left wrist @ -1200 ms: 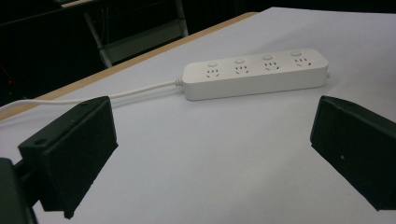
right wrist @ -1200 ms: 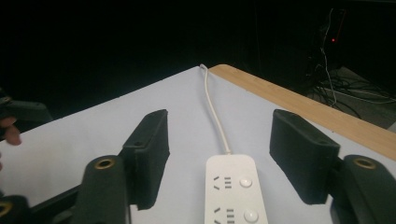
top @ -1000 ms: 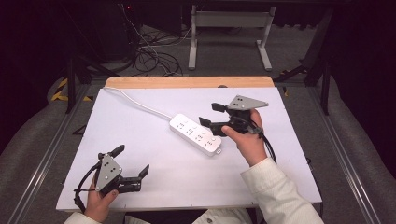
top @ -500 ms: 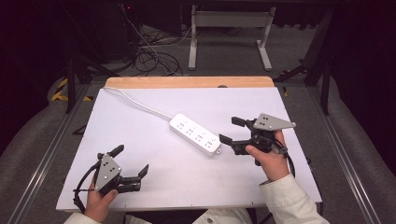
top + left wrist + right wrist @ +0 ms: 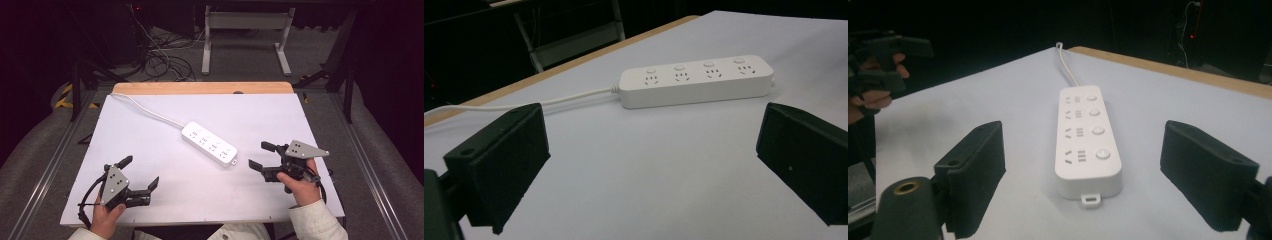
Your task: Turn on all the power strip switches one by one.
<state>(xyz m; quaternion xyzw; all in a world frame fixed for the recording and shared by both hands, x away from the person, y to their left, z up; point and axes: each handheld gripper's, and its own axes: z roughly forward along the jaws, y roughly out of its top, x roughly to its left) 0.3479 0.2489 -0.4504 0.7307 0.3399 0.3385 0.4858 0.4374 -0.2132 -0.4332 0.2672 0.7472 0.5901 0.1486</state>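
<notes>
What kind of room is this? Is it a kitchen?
Not a kitchen. It looks like a lab or workshop, probably for recording hand tasks: a white table holding a power strip, loose cables on the grey floor behind, and dark metal stands around it.

table [image 5: 200, 120] bright, evenly lit | surroundings dark | shadows soft | focus sharp

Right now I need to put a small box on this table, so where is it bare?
Bare: the white sheet between the left gripper and the power strip, and the far right corner beyond the strip. Tighter: the gap between the strip's near end and the right gripper; the cord crosses far left.
</notes>
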